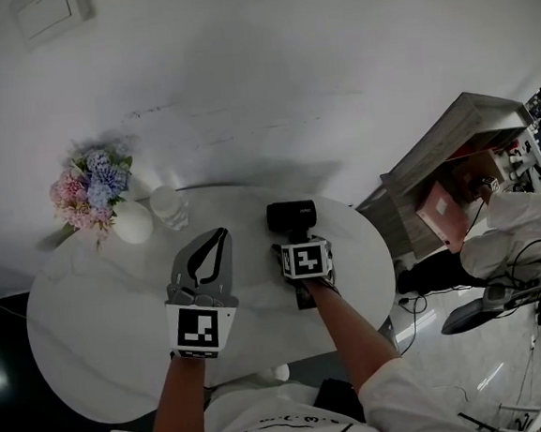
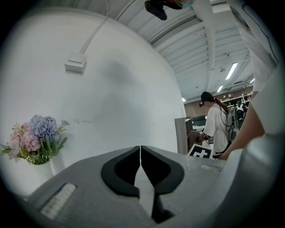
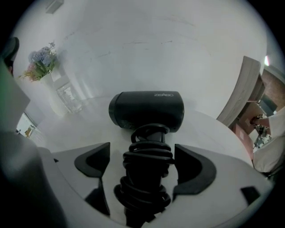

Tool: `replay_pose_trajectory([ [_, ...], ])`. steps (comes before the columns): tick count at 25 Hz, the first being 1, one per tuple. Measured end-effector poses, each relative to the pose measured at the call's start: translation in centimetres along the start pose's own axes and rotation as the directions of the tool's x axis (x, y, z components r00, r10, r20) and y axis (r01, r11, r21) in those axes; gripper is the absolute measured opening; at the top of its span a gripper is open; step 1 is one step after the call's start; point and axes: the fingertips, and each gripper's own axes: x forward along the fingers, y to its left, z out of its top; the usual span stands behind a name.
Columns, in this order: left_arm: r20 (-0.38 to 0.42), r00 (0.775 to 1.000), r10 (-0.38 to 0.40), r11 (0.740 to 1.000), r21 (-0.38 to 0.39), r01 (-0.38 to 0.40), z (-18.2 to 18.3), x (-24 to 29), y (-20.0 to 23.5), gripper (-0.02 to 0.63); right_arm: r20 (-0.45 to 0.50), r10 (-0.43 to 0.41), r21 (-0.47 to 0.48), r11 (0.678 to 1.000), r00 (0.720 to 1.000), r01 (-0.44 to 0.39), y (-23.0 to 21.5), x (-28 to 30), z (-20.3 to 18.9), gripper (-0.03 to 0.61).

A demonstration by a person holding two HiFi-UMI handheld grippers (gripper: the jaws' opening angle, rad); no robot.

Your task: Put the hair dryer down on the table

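Observation:
The black hair dryer (image 1: 291, 216) lies on the white round table (image 1: 91, 311), its barrel pointing away from me and its cord wound round the handle. In the right gripper view the hair dryer (image 3: 147, 109) shows with the wrapped handle between my jaws. My right gripper (image 3: 141, 156) is open, and a clear gap shows at the left pad. From the head view, the right gripper (image 1: 295, 244) sits just behind the barrel. My left gripper (image 1: 218, 241) hovers to the left of the dryer, shut and empty. Its tips meet in the left gripper view (image 2: 140, 151).
A bunch of pink and blue flowers (image 1: 89, 189) in a white vase (image 1: 132, 222) stands at the table's back left, with a clear glass (image 1: 169, 208) beside it. A wooden cabinet (image 1: 454, 161) and a person (image 1: 511, 227) are off to the right.

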Motion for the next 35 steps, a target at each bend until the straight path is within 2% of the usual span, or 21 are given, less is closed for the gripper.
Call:
replay_pose_trajectory([
  [3, -0.001, 1.0, 0.003, 1.0, 0.001, -0.003, 0.0, -0.3, -0.3, 0.02, 0.01, -0.012, -0.005, 1.0, 1.0, 0.012, -0.3, -0.3, 0.0, 0.439],
  [8, -0.001, 1.0, 0.011, 1.0, 0.002, -0.011, 0.3, -1.0, -0.9, 0.02, 0.011, 0.025, 0.054, 0.998, 1.0, -0.026, -0.6, -1.3, -0.1, 0.437],
  [15, 0.011, 1.0, 0.025, 1.0, 0.008, -0.025, 1.2, -2.5, -2.6, 0.02, 0.055, 0.043, 0.055, 0.997, 0.998, -0.046, -1.3, -3.9, -0.3, 0.436],
  [22, 0.028, 0.999, 0.046, 0.999, 0.028, -0.047, 2.6, -4.8, -4.4, 0.02, 0.125, 0.079, 0.008, 0.997, 0.989, -0.081, -1.3, -7.6, -0.4, 0.434],
  [30, 0.062, 0.995, 0.079, 0.996, 0.047, -0.082, 4.5, -8.0, -6.4, 0.02, 0.252, 0.098, -0.08, 0.994, 0.963, -0.081, -0.9, -13.0, -0.7, 0.426],
  [35, 0.087, 0.992, 0.088, 0.994, 0.059, -0.093, 5.8, -10.5, -7.8, 0.02, 0.336, 0.098, -0.146, 0.988, 0.937, -0.051, -0.5, -17.3, -1.1, 0.36],
])
